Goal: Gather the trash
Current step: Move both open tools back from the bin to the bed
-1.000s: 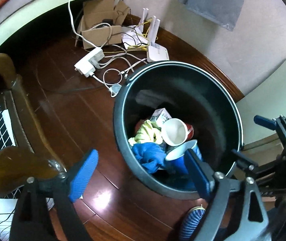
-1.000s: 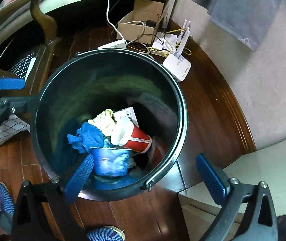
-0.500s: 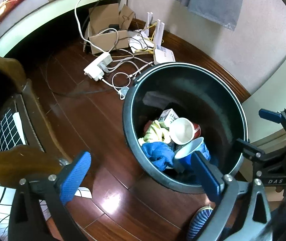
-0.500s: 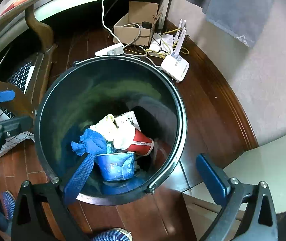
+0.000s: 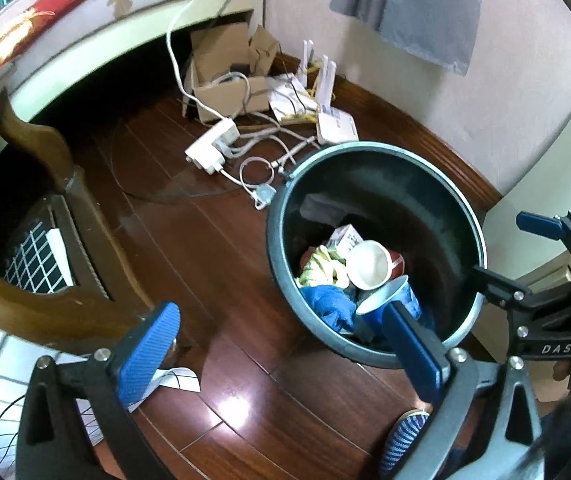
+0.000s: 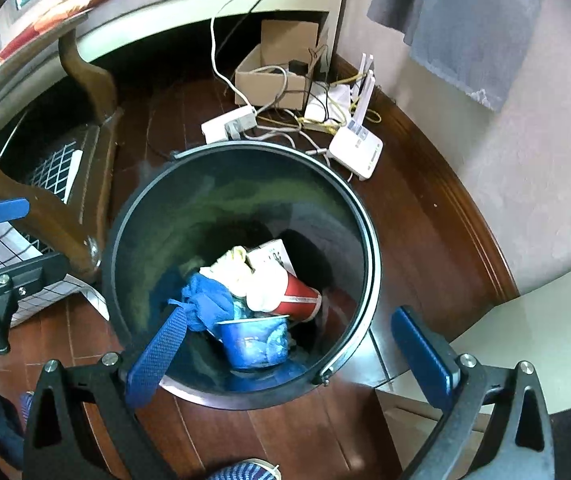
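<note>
Two tools: the left tool [image 5: 281,354] and the right tool [image 6: 289,348] are both hanging spread wide and empty above the bin; nothing is lying between either pair of blue pads.
Key relation: the round dark plastic trash bin with a metal rim [image 6: 369,240] is standing on the dark wooden floor [image 5: 205,264], directly below and ahead of the right tool, but off to the right of the left tool; the right hand is judged the nearer.
Bin contents: a red-and-white paper cup [image 6: 285,292] is lying on its side, its long axis running from the bin's centre toward the right wall; a blue paper cup [image 6: 255,342] is resting just beside it; a crumpled blue cloth [image 6: 207,302], a yellowish rag [image 6: 231,268] and a small white printed carton [image 6: 273,254] are piling against them.
Task state: the collected trash is sitting at the bin's bottom.
Surroundings: a white router [image 6: 355,152], a power strip [image 5: 211,146] and an open cardboard box [image 5: 225,76] are lying beyond the bin, well apart from both tools.
</note>
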Demonstrator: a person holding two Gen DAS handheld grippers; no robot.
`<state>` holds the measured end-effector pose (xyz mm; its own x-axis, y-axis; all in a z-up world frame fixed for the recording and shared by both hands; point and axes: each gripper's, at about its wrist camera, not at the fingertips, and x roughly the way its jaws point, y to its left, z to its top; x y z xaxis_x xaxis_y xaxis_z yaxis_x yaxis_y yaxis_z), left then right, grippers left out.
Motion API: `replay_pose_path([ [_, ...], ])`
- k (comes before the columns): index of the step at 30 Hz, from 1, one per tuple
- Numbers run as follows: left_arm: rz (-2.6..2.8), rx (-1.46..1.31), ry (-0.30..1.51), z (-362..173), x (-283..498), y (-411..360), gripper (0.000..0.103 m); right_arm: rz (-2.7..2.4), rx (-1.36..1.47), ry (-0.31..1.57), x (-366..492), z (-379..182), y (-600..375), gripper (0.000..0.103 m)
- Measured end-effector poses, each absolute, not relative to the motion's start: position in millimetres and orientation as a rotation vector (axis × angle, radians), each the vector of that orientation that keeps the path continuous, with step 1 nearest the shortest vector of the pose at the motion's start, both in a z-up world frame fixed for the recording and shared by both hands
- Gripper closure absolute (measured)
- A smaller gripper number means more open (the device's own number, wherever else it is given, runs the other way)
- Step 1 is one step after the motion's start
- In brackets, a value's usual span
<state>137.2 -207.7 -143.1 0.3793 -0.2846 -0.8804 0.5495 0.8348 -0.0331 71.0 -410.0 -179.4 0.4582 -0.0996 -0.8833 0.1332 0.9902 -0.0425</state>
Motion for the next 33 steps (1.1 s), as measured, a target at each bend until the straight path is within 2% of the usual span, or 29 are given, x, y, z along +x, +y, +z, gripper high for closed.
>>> replay_pose_path([
  [20, -0.416, 0.163, 0.872, -51, 116, -136, 0.001, -0.098, 0.027, 0.936, 69, -95, -360, 0.000],
  [33, -0.257, 0.060, 0.784, -23, 116, -59, 0.001, 0.027, -0.032, 0.819, 92, -58, -290, 0.000],
])
